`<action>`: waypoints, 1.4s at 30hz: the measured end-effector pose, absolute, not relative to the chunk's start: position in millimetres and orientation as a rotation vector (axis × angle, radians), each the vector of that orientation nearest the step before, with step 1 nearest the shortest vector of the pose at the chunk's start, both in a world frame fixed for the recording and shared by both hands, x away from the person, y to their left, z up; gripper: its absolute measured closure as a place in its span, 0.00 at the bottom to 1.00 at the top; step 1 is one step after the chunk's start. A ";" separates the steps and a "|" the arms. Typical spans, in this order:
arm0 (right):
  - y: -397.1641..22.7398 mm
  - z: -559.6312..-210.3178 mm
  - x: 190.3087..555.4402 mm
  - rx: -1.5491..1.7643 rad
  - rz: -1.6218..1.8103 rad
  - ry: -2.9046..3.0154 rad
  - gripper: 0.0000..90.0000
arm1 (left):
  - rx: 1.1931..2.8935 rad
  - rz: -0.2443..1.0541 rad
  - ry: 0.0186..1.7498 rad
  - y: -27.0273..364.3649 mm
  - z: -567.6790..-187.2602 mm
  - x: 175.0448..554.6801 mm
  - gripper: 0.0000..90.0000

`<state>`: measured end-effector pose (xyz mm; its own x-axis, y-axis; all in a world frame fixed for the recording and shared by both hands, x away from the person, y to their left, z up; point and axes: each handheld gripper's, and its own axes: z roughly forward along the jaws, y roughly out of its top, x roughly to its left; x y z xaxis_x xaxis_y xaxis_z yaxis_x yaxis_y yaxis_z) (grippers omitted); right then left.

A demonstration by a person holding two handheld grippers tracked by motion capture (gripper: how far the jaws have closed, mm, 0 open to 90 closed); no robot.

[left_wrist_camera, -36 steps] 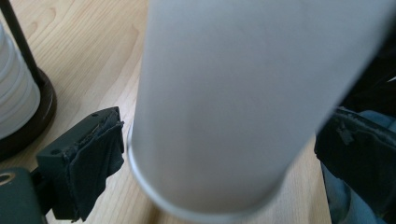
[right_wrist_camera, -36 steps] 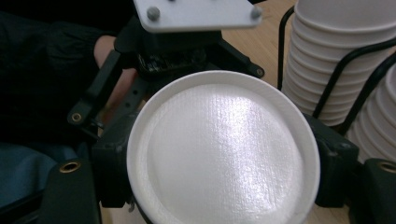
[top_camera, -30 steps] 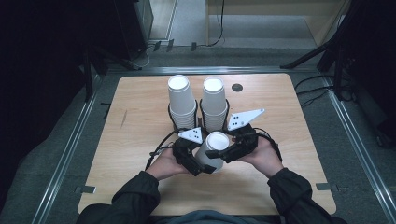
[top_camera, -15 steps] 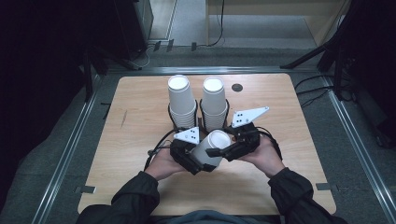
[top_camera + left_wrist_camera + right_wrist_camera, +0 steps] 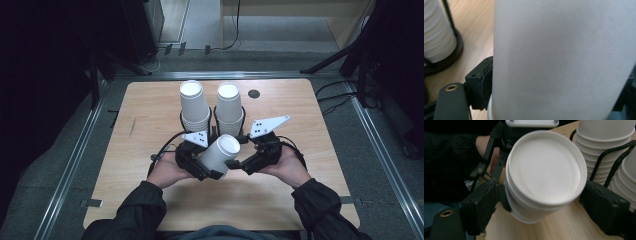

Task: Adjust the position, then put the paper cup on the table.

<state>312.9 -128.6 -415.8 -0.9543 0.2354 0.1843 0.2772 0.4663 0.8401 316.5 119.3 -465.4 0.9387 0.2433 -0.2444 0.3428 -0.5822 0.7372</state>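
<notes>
A white paper cup (image 5: 218, 152) lies tilted between both hands above the table's near middle, its closed base turned up and to the right. My left gripper (image 5: 202, 167) holds its body; in the left gripper view the cup's wall (image 5: 559, 60) spans the picture and a pad (image 5: 485, 82) presses on it, after the jaws have just been closing. My right gripper (image 5: 239, 162) faces the cup's base (image 5: 544, 170). Its jaws have just been opening and stand on either side of the cup (image 5: 541, 202), loose from it.
Two tall stacks of upturned white cups (image 5: 194, 107) (image 5: 230, 107) stand in black wire holders (image 5: 599, 167) just beyond the hands. A small dark disc (image 5: 254, 93) sits near the wooden table's (image 5: 150, 115) far edge. Dark floor and metal rails surround the table.
The cup has tipped over further, its base now pointing up and right. The right gripper's jaws have spread away from it, while the left gripper has closed in on its body.
</notes>
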 end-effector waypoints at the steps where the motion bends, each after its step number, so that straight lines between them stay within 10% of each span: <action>1: -129.3 -417.2 312.6 -0.453 -1.520 -2.665 0.17 | 2.224 -0.131 0.411 120.7 -464.4 316.2 0.18; 42: -135.3 -461.6 311.8 -0.446 -1.250 -2.785 0.18 | 2.555 -0.026 0.371 113.7 -473.4 311.2 0.18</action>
<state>311.8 -135.3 -461.6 -0.9566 0.2380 0.1681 0.2837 0.6302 0.7227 311.2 113.7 -473.4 0.9617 0.2572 -0.0950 0.2680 -0.8091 0.5230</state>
